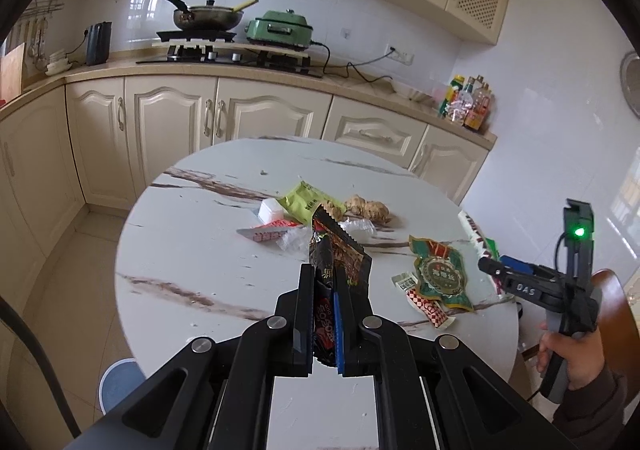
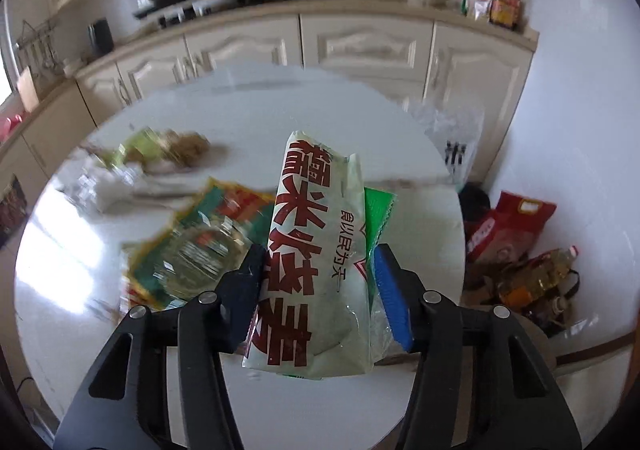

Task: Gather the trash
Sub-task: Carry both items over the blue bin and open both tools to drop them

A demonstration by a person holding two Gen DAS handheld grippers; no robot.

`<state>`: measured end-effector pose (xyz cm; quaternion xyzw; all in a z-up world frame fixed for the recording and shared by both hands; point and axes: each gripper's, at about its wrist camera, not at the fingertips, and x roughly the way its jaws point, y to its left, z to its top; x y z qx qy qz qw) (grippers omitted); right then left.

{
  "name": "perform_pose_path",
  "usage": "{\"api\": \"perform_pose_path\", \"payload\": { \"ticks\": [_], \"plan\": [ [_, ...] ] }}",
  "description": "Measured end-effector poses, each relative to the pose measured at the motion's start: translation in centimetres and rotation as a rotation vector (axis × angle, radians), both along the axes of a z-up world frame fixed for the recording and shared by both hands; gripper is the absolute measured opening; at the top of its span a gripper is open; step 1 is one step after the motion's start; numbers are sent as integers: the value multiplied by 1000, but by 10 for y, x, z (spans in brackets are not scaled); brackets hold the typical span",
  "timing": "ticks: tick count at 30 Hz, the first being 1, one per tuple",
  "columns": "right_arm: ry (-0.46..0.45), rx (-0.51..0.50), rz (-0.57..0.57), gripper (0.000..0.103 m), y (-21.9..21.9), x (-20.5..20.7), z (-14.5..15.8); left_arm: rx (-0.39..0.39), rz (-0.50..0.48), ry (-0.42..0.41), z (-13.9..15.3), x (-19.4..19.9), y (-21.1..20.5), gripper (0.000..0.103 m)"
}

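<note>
My left gripper (image 1: 323,270) is shut on a crumpled black and red snack wrapper (image 1: 340,246), held over the round marble table (image 1: 192,250). My right gripper (image 2: 320,250) is at the table's right edge, closed on a white packet with big red characters (image 2: 312,250); a green edge of the packet lies against the blue pad. From the left wrist view the right gripper (image 1: 490,266) appears with a hand behind it. Loose trash on the table: a green-gold packet (image 1: 438,274), a red-white sachet (image 1: 428,306), a lime packet (image 1: 308,202), a red-white wrapper (image 1: 268,232) and clear plastic (image 1: 294,240).
Ginger roots (image 1: 368,208) and a small white box (image 1: 271,210) also lie on the table. A wooden chair (image 1: 616,314) stands at the right, a bluish round stool or bin (image 1: 120,382) at the lower left. Bags and an oil bottle (image 2: 532,274) sit on the floor.
</note>
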<state>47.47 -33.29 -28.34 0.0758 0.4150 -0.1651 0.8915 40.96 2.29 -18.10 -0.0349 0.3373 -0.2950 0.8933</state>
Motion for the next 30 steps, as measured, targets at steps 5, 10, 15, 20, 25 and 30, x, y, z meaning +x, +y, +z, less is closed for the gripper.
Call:
{"api": "perform_pose_path", "payload": {
  "ticks": [5, 10, 15, 20, 25, 30],
  "plan": [
    [-88, -26, 112, 53, 56, 0, 42, -32, 33, -28, 13, -12, 37, 4],
    [-158, -36, 323, 53, 156, 22, 68, -70, 110, -39, 18, -25, 91, 4],
    [-122, 2, 589, 53, 280, 59, 48, -55, 240, -35, 11, -36, 166, 4],
    [-50, 41, 783, 54, 386, 85, 4, -11, 392, 48, -24, -36, 247, 4],
    [88, 20, 879, 54, 458, 110, -69, 6, 464, 204, -87, -17, 298, 4],
    [286, -27, 902, 54, 495, 137, -168, 3, 464, 405, -170, 22, 317, 4]
  ]
}}
